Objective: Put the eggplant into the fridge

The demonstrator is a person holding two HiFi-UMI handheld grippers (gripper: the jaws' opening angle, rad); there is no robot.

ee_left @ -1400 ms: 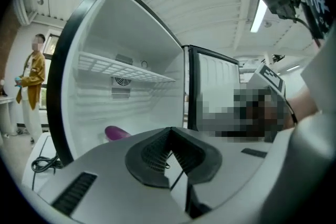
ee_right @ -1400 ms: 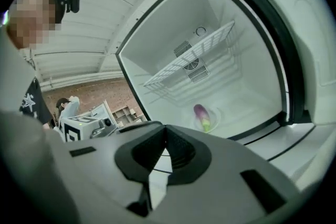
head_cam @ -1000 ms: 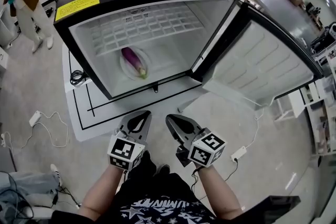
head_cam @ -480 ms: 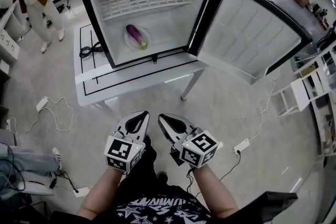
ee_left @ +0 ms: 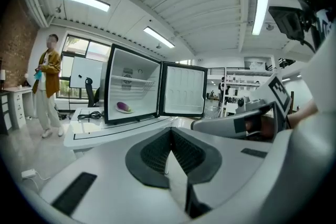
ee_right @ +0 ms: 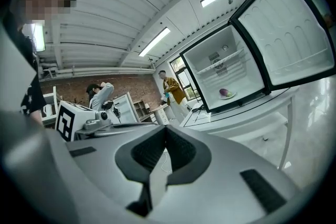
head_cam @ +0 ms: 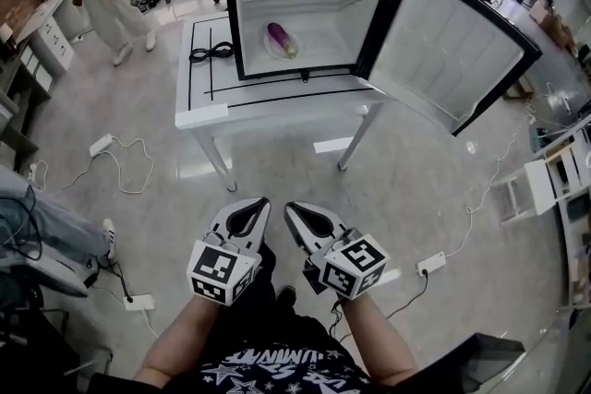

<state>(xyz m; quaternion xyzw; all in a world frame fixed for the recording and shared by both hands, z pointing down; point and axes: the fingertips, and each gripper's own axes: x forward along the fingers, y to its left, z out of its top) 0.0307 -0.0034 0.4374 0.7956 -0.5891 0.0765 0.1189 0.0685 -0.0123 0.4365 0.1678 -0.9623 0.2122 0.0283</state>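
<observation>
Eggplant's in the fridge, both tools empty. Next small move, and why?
Probably step up to the fridge and swing its open door shut with the right tool: the eggplant already lies inside, and that tool is shut, empty.

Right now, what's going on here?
The eggplant lies on a plate inside the mini fridge on the white table, with the fridge door wide open. The person holds the left gripper and right gripper low, well short of the table, fingers shut and empty.
</observation>
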